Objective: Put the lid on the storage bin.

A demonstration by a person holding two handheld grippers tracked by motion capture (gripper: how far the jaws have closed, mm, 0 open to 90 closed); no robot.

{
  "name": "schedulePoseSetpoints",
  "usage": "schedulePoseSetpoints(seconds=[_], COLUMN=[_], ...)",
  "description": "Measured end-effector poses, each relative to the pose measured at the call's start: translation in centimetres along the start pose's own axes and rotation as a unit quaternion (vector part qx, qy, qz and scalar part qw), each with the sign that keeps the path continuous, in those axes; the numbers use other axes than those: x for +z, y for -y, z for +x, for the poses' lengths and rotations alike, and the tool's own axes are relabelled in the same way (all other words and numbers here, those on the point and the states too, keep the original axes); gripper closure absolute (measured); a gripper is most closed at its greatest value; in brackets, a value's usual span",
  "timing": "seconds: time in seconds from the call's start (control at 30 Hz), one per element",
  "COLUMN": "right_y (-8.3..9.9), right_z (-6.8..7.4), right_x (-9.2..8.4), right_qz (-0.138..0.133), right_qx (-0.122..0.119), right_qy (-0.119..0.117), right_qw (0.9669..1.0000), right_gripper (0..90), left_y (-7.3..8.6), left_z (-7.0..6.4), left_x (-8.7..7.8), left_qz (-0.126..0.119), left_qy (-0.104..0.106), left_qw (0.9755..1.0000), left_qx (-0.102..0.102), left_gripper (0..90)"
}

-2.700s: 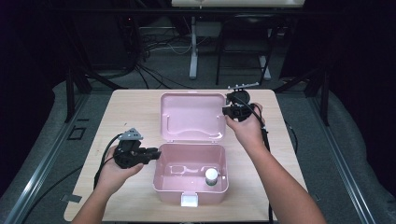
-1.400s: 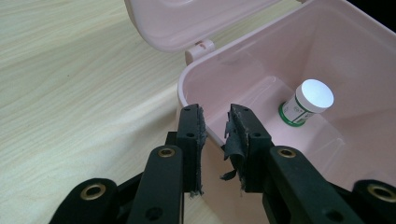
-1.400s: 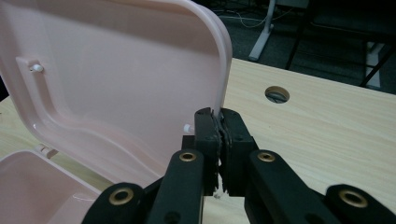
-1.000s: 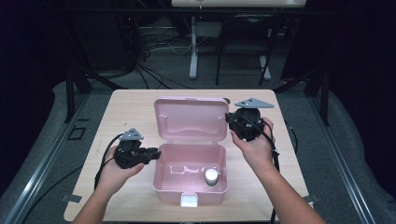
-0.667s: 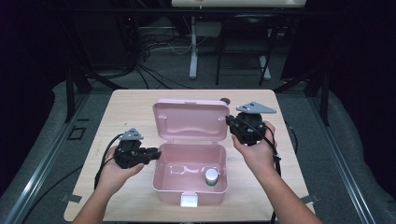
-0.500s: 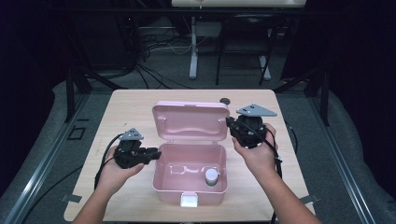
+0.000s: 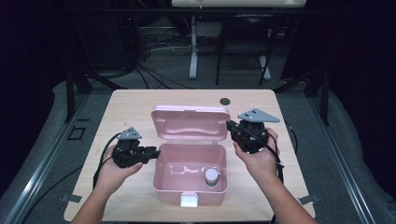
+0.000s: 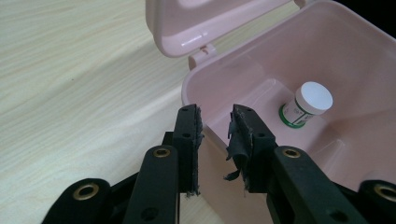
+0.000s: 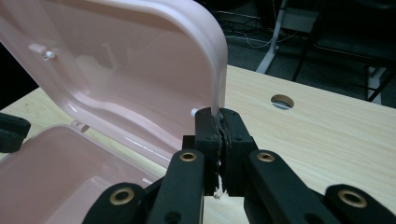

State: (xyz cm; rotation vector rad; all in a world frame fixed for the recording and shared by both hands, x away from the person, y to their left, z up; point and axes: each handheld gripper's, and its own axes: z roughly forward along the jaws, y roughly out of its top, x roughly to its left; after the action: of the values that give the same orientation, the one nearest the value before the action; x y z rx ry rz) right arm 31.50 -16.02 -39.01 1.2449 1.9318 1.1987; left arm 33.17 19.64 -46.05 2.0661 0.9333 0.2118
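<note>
The high view is showing a pink plastic box (image 7: pixel 190 172) sitting near the middle of the desk (image 7: pixel 140 105), its hinged lid (image 7: pixel 190 122) standing raised behind the box body. The right tool (image 7: pixel 229 126) is gripping the lid's right edge; in the right gripper view the jaws are pressing together on the thin pink rim of the lid (image 9: pixel 140 70). The left tool (image 7: pixel 156 151) is sitting at the box's left wall, and in the left gripper view its jaws have just been opening: they are straddling the box rim (image 8: pixel 205 126) with a gap on each side, the pads not pressing on it. Inside the box a small white-capped bottle (image 8: pixel 306 105) is standing upright toward the front right corner.

The step in hand looks like swinging the lid down onto the box. To do it well, the right hand should be following the hinge's arc rather than pushing straight, keeping the pinch light enough not to twist the rim. The left tool is likely needing to clear the rim before the lid meets it, or steady the wall from outside only. The bottle appears low enough not to obstruct.
</note>
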Motion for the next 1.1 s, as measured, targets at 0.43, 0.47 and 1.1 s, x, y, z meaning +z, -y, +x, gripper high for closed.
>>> schedulePoseSetpoints(seconds=[0.43, 0.47, 1.1], right_y=[1.1, 1.3, 2.8], right_z=[0.9, 0.9, 1.0], right_x=[-0.9, -0.9, -1.9], right_qz=[-0.023, -0.023, -0.039], right_qx=[-0.013, -0.014, 0.009], right_qy=[0.008, 0.009, -0.012], right_qw=[0.9996, 0.9996, 0.9991], right_gripper=[87.1, 87.1, 85.2], left_y=[-0.5, -0.6, -1.5], left_z=[-0.1, -0.2, -2.0], left_x=[-1.8, -2.0, -4.5], left_qz=[-0.032, -0.037, -0.087], left_qy=[-0.011, -0.012, -0.025], left_qw=[0.9994, 0.9992, 0.9955], left_qx=[0.004, 0.006, 0.028], left_gripper=[70.4, 70.3, 69.1])
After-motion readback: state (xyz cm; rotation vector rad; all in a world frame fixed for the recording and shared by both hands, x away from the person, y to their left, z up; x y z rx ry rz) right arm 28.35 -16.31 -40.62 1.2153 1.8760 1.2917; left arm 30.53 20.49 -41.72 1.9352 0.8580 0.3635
